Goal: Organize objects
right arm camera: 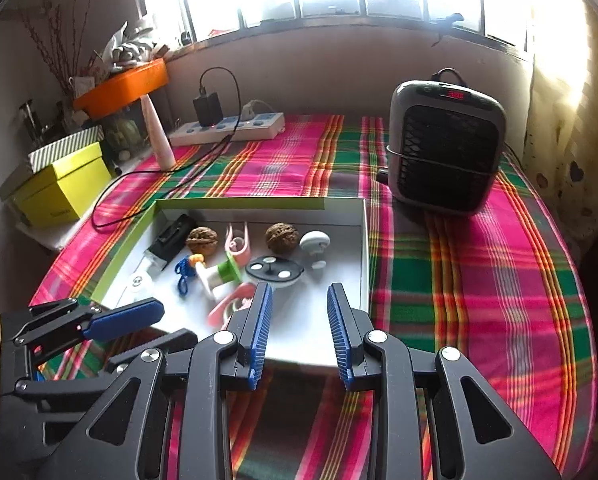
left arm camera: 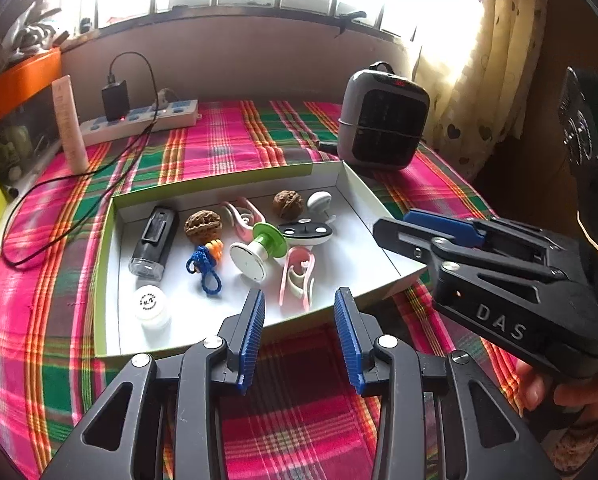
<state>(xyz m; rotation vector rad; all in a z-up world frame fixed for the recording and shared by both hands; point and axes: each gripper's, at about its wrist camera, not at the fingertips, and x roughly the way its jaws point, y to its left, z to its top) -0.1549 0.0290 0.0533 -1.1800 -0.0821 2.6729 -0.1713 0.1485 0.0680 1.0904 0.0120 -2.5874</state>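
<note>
In the left wrist view, "DAS" is readable on the right gripper (left arm camera: 411,232), which sits over the shallow box's (left arm camera: 235,180) right edge; whether it is parted or closed cannot be told. The left gripper (left arm camera: 299,336) gapes empty above the box's near edge.

In the right wrist view, both grippers hang unclenched, empty, near that edge; walnuts (right arm camera: 282,237) lie toward the far wall
</note>
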